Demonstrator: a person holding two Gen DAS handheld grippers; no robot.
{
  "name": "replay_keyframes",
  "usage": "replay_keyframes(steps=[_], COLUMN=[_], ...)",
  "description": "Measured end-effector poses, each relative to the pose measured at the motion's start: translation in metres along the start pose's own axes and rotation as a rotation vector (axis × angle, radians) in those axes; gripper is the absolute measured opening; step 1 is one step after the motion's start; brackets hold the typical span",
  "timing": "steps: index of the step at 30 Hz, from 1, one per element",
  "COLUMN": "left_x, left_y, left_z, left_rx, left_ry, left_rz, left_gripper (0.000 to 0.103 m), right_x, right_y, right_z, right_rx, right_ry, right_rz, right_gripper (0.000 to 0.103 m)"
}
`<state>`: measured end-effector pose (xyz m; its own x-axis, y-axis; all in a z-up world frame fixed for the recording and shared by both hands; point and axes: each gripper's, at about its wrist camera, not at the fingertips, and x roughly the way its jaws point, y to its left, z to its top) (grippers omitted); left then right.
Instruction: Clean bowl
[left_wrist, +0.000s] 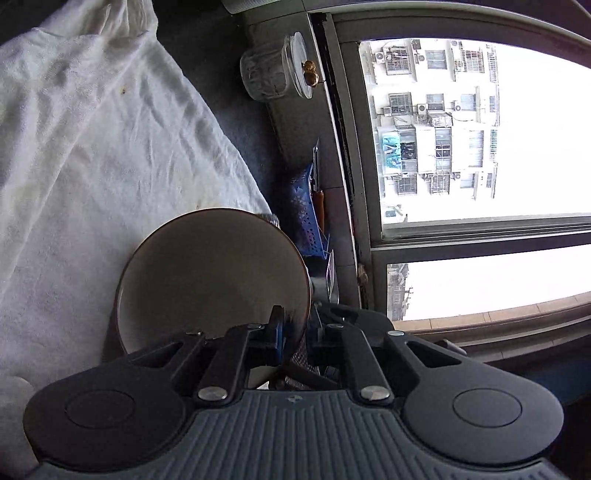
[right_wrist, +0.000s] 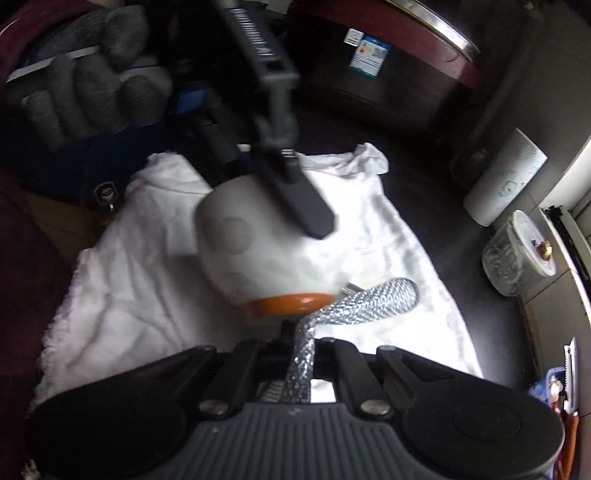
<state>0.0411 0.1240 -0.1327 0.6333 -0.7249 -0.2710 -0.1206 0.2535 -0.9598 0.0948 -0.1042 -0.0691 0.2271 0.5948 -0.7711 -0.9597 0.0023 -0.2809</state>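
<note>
we are gripping the bowl (left_wrist: 207, 273), scrubbing not clearly begun

our left gripper (left_wrist: 295, 332) is pinching its rim over the white towel (left_wrist: 92, 147); our right gripper (right_wrist: 301, 354) is clamping the silver scouring cloth (right_wrist: 369, 302) beside its orange rim.

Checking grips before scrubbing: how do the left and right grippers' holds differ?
The left gripper pinches the bowl by its rim, one finger inside, one outside; the right gripper pinches a silver mesh scourer. Left's load is rigid and tipped on its side; right's is limp, bent sideways. Both are shut.
</note>
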Motion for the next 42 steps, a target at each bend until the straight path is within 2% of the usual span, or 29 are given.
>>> replay_keyframes(steps=[6,11,14,19,22,27,29,30,33,34,35,37,40,42], left_x=[0.002,0.0,0.0,0.0,-0.002,-0.004,-0.003,-0.003,0.0,0.002,0.003,0.007,0.032,0.04], left_y=[-0.002,-0.001,0.0,0.002,0.002,-0.001,-0.011,-0.017,-0.04,-0.051,-0.061,-0.081,-0.105,-0.112], left_z=[0.005,0.007,0.005,0.004,0.005,0.007,0.006,0.006,0.004,0.002,0.001,-0.002,-0.011,-0.021], left_rx=[-0.004,-0.01,-0.008,-0.01,-0.009,0.009,0.067,0.111,0.28,0.354,0.42,0.542,0.767,0.85], left_ry=[-0.018,-0.012,-0.004,-0.009,-0.026,-0.041,-0.043,-0.042,-0.024,-0.015,-0.012,-0.009,0.058,0.074], left_rz=[0.017,0.018,0.016,0.007,0.017,0.034,0.071,0.092,0.167,0.186,0.187,0.2,0.385,0.422], left_gripper=[0.011,0.011,0.012,0.013,0.013,0.012,0.011,0.01,0.009,0.005,0.005,0.005,0.005,0.005], right_x=[0.011,0.0,-0.006,0.005,0.017,0.002,-0.01,-0.017,-0.036,-0.043,-0.051,-0.067,-0.085,-0.089], right_y=[0.001,0.017,0.019,0.007,0.008,0.025,0.029,0.031,0.03,0.026,0.022,0.007,-0.011,-0.017], right_z=[0.003,0.003,0.005,0.005,0.008,0.009,0.007,0.006,0.0,-0.003,-0.006,-0.016,-0.036,-0.045], right_rx=[0.009,-0.014,-0.017,0.036,0.053,0.041,0.063,0.071,0.115,0.156,0.206,0.366,0.593,0.663], right_ry=[-0.005,-0.022,-0.008,-0.007,-0.006,-0.034,-0.055,-0.056,-0.035,-0.035,-0.04,-0.082,-0.147,-0.143], right_rz=[0.053,0.075,0.037,-0.001,0.023,0.067,0.092,0.077,-0.02,-0.058,-0.087,-0.089,-0.079,-0.104], right_gripper=[0.003,0.003,0.003,0.003,0.003,0.003,0.003,0.003,0.003,0.003,0.003,0.003,0.003,0.003])
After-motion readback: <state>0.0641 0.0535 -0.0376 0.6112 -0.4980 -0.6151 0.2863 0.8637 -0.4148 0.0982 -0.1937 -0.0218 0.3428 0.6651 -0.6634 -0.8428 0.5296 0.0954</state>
